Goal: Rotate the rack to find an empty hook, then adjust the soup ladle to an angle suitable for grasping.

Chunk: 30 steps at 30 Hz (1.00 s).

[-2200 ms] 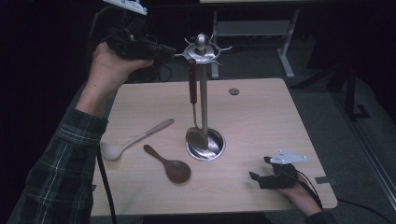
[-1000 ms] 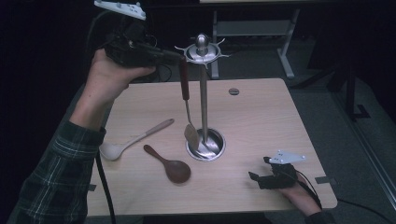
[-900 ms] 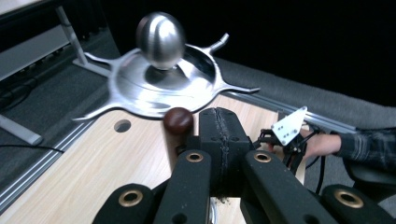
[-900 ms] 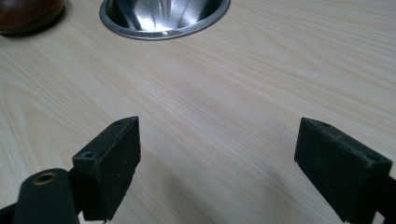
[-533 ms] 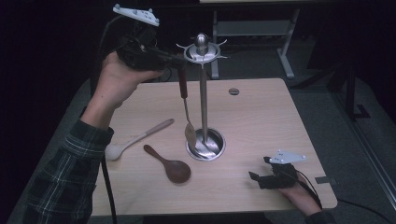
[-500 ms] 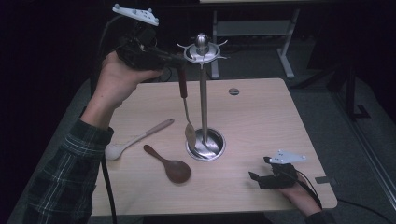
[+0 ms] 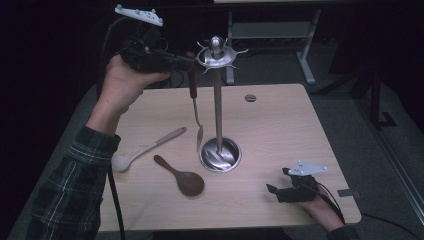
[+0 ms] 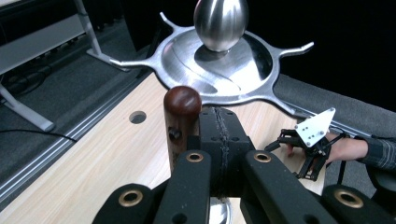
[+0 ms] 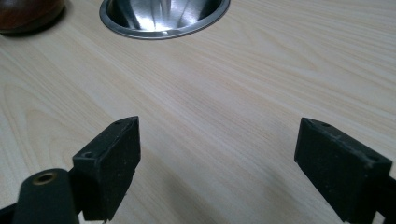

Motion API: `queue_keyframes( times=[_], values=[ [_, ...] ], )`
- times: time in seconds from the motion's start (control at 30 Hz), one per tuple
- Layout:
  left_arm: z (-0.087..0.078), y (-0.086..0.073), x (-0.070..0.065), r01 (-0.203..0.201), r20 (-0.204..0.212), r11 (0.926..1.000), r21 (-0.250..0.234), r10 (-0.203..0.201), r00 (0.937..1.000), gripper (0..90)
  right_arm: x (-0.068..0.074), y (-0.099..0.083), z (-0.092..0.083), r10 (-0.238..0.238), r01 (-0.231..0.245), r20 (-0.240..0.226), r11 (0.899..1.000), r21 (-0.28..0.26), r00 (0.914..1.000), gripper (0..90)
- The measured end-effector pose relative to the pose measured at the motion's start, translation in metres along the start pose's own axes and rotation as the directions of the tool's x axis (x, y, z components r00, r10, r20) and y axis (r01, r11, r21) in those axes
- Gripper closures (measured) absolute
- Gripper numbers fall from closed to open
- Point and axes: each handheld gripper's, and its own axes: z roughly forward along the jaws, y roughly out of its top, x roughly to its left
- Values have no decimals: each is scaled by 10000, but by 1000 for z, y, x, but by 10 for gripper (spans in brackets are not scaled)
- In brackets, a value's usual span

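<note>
The wooden-handled utensil (image 7: 192, 82) hung upright in the left tongs (image 7: 186, 61), which were clamped on the top of its handle just beside the rack's hook ring (image 7: 216, 56), with its metal end dangling above the desk (image 7: 280, 130) near the rack's base (image 7: 220, 155). My guess is the risk was that long thing swinging into the pole or missing a prong, since it was pinched only at the very top. From the left gripper view the handle's hole was barely visible and the blade was hidden, so I couldn't tell what kind of utensil it was; the right tongs (image 7: 278, 187) sat wide apart on the desk, gripping nothing.
</note>
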Motion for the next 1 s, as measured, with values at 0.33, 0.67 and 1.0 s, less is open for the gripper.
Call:
queue_keyframes(
  times=[0.33, 0.67, 1.0],
  values=[
    [-7, -31, 1, 196, -67, 9996, 179, -195, 9998, 900, 1, 1, 1, -32, 32, 14, 10000, 36, 10000, 139],
    [-9, -75, 4, 387, -666, 9969, 680, -341, 9972, 900, 1, 0, 2, -33, 33, 24, 10000, 71, 10000, 139],
    [3, -133, 11, 1048, -756, 9886, 1079, -970, 9924, 900, 1, 1, 2, -76, 75, 26, 10000, 61, 10000, 139]
  ],
)
